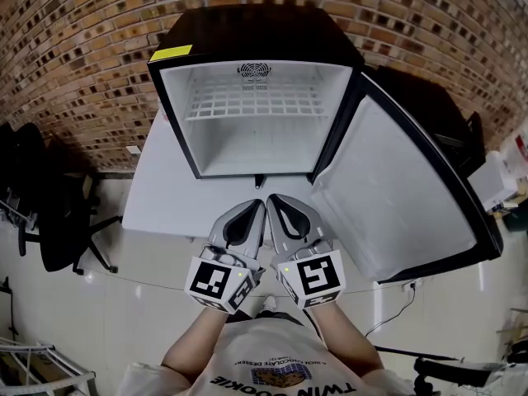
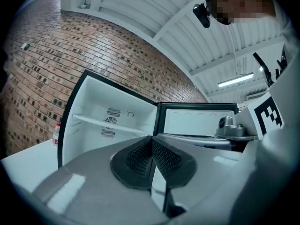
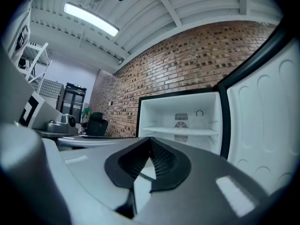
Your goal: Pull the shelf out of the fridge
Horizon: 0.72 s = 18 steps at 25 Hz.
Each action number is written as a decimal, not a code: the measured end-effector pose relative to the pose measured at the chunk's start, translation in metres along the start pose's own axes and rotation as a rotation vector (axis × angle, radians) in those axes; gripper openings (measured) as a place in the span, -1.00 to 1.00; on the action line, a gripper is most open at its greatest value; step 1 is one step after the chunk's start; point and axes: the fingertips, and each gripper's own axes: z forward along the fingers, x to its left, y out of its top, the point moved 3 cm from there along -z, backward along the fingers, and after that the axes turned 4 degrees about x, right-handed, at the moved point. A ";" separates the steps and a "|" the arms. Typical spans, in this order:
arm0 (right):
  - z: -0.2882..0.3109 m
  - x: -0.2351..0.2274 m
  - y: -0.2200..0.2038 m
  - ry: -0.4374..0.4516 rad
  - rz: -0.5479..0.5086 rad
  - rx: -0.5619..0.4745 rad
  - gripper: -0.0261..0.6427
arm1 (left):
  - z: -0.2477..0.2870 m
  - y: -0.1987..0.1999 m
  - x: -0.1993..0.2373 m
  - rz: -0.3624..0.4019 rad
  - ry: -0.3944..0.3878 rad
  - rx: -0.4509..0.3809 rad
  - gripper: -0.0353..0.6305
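A small black fridge (image 1: 186,31) stands on a white table, its door (image 1: 396,196) swung wide to the right. Inside, a white wire shelf (image 1: 252,101) spans the white compartment about halfway up; the same shelf (image 2: 105,124) (image 3: 180,131) shows as a thin white ledge in both gripper views. My left gripper (image 1: 257,207) and right gripper (image 1: 271,202) sit side by side in front of the fridge's lower edge, both shut and empty, tips short of the opening. Nothing is between the jaws of the left gripper (image 2: 151,141) or the right gripper (image 3: 150,142).
The white table (image 1: 157,196) carries the fridge against a brick wall (image 1: 74,56). A black office chair (image 1: 49,213) stands at the left on the floor. A small bottle (image 2: 56,134) sits left of the fridge. The open door takes up the right side.
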 end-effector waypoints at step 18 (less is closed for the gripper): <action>0.048 -0.033 0.000 -0.020 0.110 -0.026 -0.91 | 0.032 0.002 0.041 -0.048 0.026 -0.010 -0.89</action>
